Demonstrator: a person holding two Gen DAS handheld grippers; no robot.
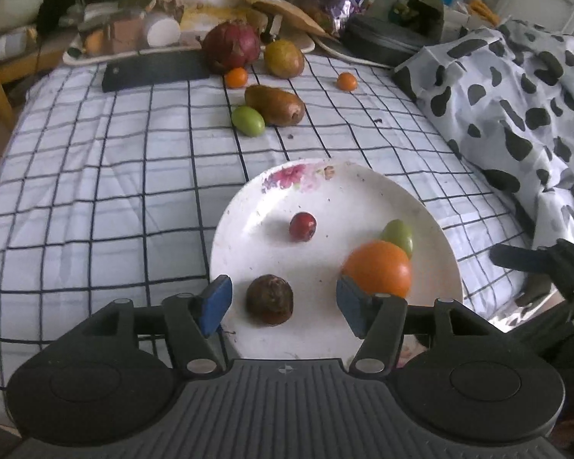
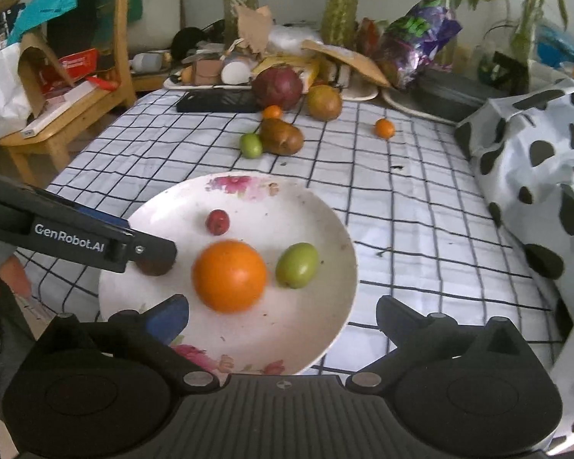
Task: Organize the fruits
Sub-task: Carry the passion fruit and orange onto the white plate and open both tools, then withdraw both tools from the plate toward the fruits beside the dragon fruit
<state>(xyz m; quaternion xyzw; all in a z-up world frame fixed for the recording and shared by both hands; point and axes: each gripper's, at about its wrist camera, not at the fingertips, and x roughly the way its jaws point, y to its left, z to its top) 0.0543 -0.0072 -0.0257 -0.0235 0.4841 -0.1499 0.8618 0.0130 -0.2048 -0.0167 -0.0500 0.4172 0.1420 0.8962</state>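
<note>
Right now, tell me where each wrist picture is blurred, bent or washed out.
Left wrist view: fisheye bends the checked cloth lines outward; the big orange is soft-edged; the far clutter is hazy. Right wrist view: the same orange is smeared; the plate rim stays fairly crisp; the spotted bag looks pale and washed out.

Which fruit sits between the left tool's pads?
Find the white floral plate on the checked cloth. At its near edge lies a dark brown wrinkled fruit, the only brown one on the plate, untouched between the pads.
</note>
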